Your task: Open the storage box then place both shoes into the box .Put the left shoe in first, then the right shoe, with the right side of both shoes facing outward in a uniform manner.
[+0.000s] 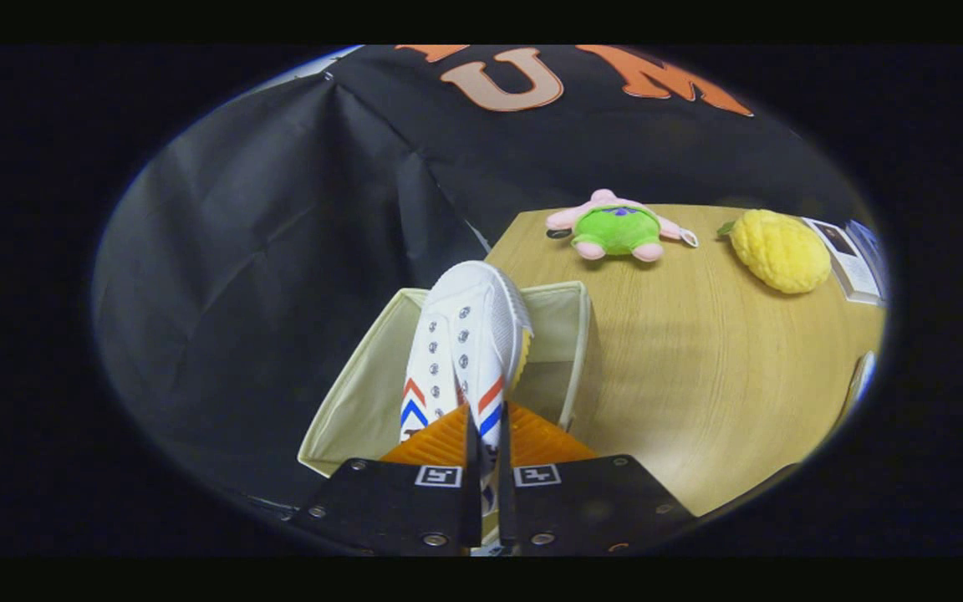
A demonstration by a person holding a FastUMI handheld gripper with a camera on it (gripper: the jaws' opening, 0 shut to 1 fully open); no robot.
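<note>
Pinching the white shoe point(466, 351) at its collar, the gripper point(487, 435) is holding it at lower centre frame; toe pointing straight ahead, long axis hanging over the open storage box point(364, 393).

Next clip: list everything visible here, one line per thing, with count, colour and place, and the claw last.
White canvas shoe with red and blue chevron stripes: one, white, toe pointing away, held between the claw's fingers over the box.
Cream fabric storage box: one, cream, open, at the table's near left edge, under the shoe.
Light wooden table: one, tan, right of the box.
Pink and green plush toy: one, on the table's far side.
Yellow plush pineapple: one, yellow, right of the plush toy.
Booklets: apparently two, pale, at the table's far right edge.
Black cloth wall: one, black, behind the table.
Claw: one, fingers closed on the shoe's heel end.
</note>
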